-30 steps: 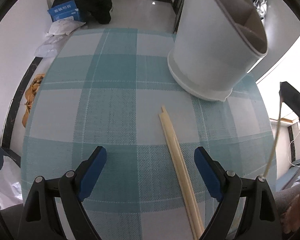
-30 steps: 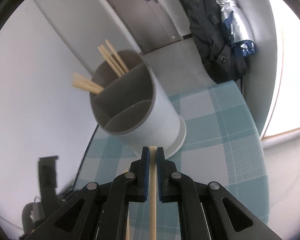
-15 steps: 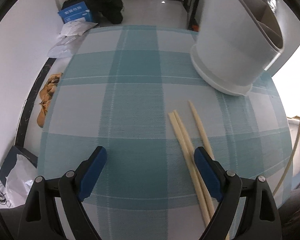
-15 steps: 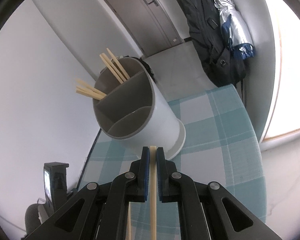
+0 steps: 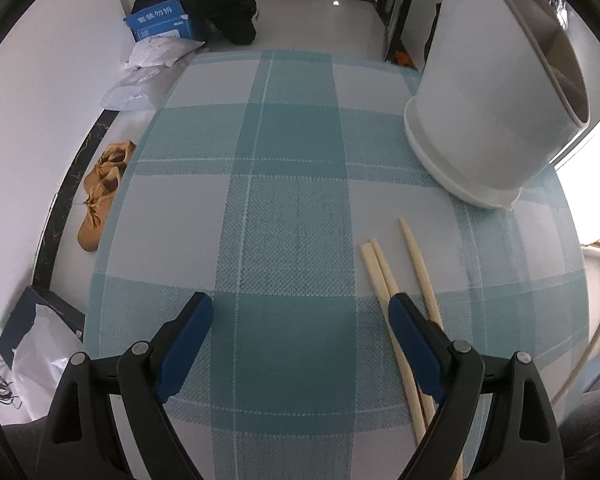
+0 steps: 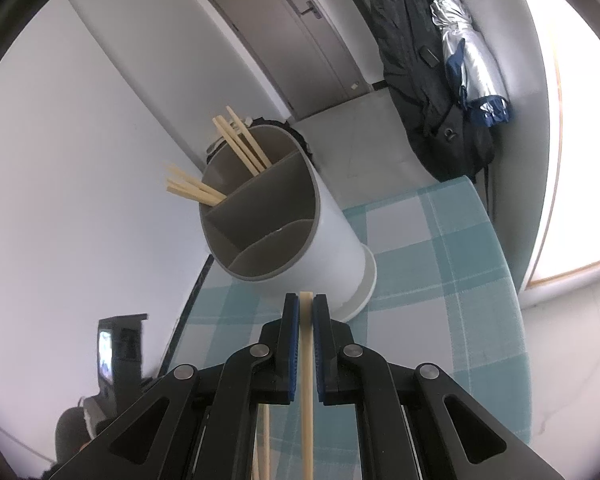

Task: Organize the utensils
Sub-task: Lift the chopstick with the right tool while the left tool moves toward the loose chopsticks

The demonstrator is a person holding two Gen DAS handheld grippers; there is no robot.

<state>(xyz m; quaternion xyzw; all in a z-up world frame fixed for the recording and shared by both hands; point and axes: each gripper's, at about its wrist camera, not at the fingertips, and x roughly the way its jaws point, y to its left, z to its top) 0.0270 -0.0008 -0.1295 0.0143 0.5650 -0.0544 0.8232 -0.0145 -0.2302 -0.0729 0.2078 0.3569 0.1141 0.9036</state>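
A white utensil holder (image 6: 300, 236) with grey inner dividers stands on the teal checked tablecloth (image 5: 292, 200); several chopsticks (image 6: 236, 144) stick out of its far compartments. My right gripper (image 6: 306, 300) is shut on one pale chopstick (image 6: 307, 380), held just short of the holder's base. In the left wrist view the holder (image 5: 488, 92) is at upper right. Three loose chopsticks (image 5: 384, 280) lie on the cloth; my left gripper (image 5: 300, 312) hovers open above the cloth, its right finger over two of them.
Beyond the table's far edge the floor holds a blue box (image 5: 160, 24), a black bag (image 5: 224, 0), white plastic bags (image 5: 148, 64) and a tan shoe (image 5: 100, 196). A dark jacket and folded umbrella (image 6: 468, 68) hang by the door.
The left wrist view has shifted so the holder sits farther right and a third chopstick lies in view. The right gripper has kept its grip, its view tilting down slightly so the holder sits lower in frame.
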